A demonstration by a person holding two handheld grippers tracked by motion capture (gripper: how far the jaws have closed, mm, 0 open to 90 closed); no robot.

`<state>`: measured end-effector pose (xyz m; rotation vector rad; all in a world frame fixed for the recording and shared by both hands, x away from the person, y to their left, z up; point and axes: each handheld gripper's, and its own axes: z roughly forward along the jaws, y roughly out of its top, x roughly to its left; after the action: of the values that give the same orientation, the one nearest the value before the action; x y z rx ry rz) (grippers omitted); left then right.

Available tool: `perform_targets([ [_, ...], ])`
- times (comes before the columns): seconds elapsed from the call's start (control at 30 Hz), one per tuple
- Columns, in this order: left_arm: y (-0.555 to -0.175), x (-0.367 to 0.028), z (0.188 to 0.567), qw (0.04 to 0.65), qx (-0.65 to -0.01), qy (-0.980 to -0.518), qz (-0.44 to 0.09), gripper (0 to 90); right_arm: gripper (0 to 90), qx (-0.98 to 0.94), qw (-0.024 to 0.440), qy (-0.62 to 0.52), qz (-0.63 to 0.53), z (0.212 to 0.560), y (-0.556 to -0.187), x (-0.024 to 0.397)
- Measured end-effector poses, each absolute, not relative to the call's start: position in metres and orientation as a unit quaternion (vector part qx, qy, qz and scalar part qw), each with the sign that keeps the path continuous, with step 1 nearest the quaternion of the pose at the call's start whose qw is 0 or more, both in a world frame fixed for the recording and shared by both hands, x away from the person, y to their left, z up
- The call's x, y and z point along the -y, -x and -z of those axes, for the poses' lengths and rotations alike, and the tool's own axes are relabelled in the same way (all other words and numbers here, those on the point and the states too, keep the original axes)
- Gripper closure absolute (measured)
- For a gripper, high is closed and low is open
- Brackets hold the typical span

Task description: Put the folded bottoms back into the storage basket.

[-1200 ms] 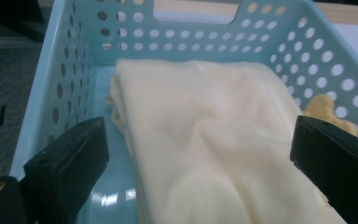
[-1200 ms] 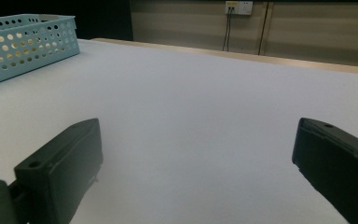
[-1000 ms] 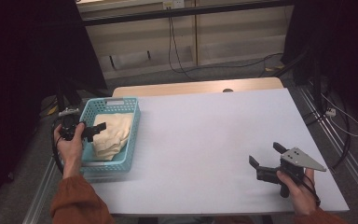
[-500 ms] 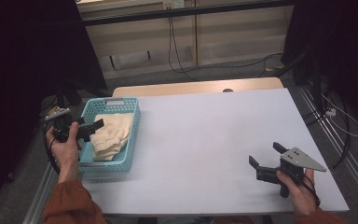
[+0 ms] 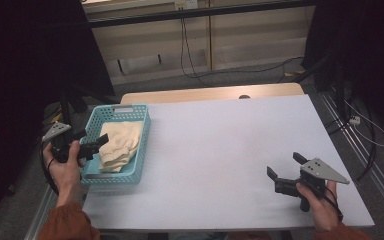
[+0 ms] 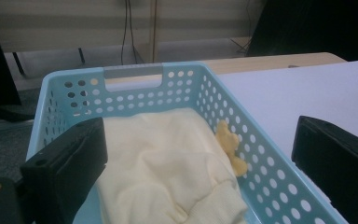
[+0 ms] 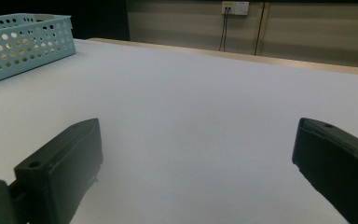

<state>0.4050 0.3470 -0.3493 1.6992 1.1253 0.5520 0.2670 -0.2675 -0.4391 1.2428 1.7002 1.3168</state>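
High view: pale cream cloth [image 5: 120, 146] bunched inside a light blue perforated basket [image 5: 142, 147] at the left edge of a white table [image 5: 230, 150]. Left hand-held gripper [image 5: 97, 143] poised at the basket's near-left rim, jaws spread, pointing toward the cloth without gripping it. Right hand-held gripper [image 5: 285, 171] resting low over the near-right part of the table, well apart from the basket, jaws wide and holding nothing. Judged from this: cloth not yet grasped or lifted, so the work of taking it out seems barely begun, with grasp, lift and placement all left to do.

Left gripper view: looking into the basket [image 6: 256, 154] past two black jaws standing wide apart, one over the basket's inner side, the other outside its wall above the table. Cloth [image 6: 168, 163] heaped between them, soft folds, a ribbed cuff-like edge near the bottom, a small deeper-yellow piece [image 6: 229, 144] against the basket wall. No label or tag readable.

Right gripper view: bare table [image 7: 191, 102] ahead, jaws wide and empty, corner of the basket [image 7: 23, 42] at far left. No brand, label or writing legible anywhere
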Motion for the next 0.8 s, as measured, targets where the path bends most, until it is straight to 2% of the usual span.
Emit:
perform_targets([
  [0.03,-0.404,-0.350,0.350,0.499,-0.461,-0.701,-0.215,3.5,1.7,-0.648,0.323,-0.473,-0.502,0.439,-0.267,0.267],
  [0.13,-0.399,-0.353,0.351,0.485,-0.472,-0.695,-0.244,3.8,1.7,-0.649,0.324,-0.472,-0.502,0.439,-0.267,0.267],
  [0.2,-0.395,-0.355,0.352,0.490,-0.470,-0.697,-0.231,3.8,1.7,-0.648,0.324,-0.472,-0.502,0.439,-0.267,0.267],
  [0.47,-0.372,-0.356,0.355,0.490,-0.461,-0.700,-0.240,6.6,1.7,-0.649,0.323,-0.472,-0.502,0.439,-0.267,0.266],
  [0.8,-0.347,-0.350,0.353,0.486,-0.459,-0.701,-0.247,5.3,1.7,-0.651,0.322,-0.469,-0.503,0.439,-0.268,0.265],
])
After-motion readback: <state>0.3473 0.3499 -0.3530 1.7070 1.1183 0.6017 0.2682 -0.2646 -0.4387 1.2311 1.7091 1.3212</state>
